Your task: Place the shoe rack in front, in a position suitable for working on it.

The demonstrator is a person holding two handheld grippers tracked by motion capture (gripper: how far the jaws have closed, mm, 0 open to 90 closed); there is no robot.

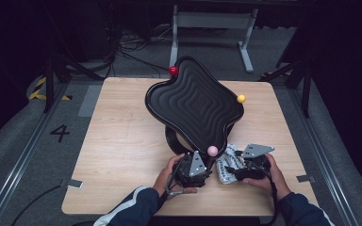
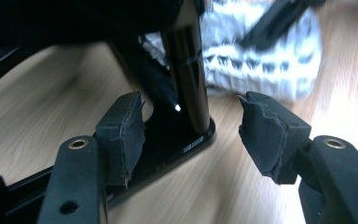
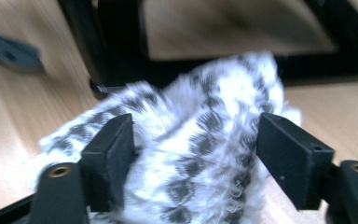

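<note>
Cloth [image 1: 227, 165], white with dark check pattern, bunched on the counter [image 1: 122, 141] just beside the near right foot of the black stand [image 2: 189, 70]; stand carries a wavy black tray [image 1: 193, 101] with red ball [image 1: 173, 70], yellow ball [image 1: 241, 98] and pink ball [image 1: 212, 150] at its corners. Cloth sits right of the stand's post, below the pink ball.

Right claw [image 3: 196, 154] is on the cloth: jaws stand wide apart with the bunched fabric between them, left pad touching the pile, right pad looks just clear, so no real clamp yet. Left claw [image 2: 191, 130] is jaws apart, partly closed, straddling the stand's post and base plate [image 2: 182, 140]; pads not pressing on the post.

Step in hand, as a judgement: right claw about to pinch the cloth, left claw about to steady the stand. Next move calls for the right jaws to close on a thick fold, then lift, likely toward the tray for wiping; left jaws need to close squarely on the post so the stand does not tip.

Pose: both forearms come in low at the near counter edge, left hand [image 1: 169, 174] left of the stand base, right hand [image 1: 268, 174] right of the cloth, both claws held low and about level, angled in toward the stand base
</note>
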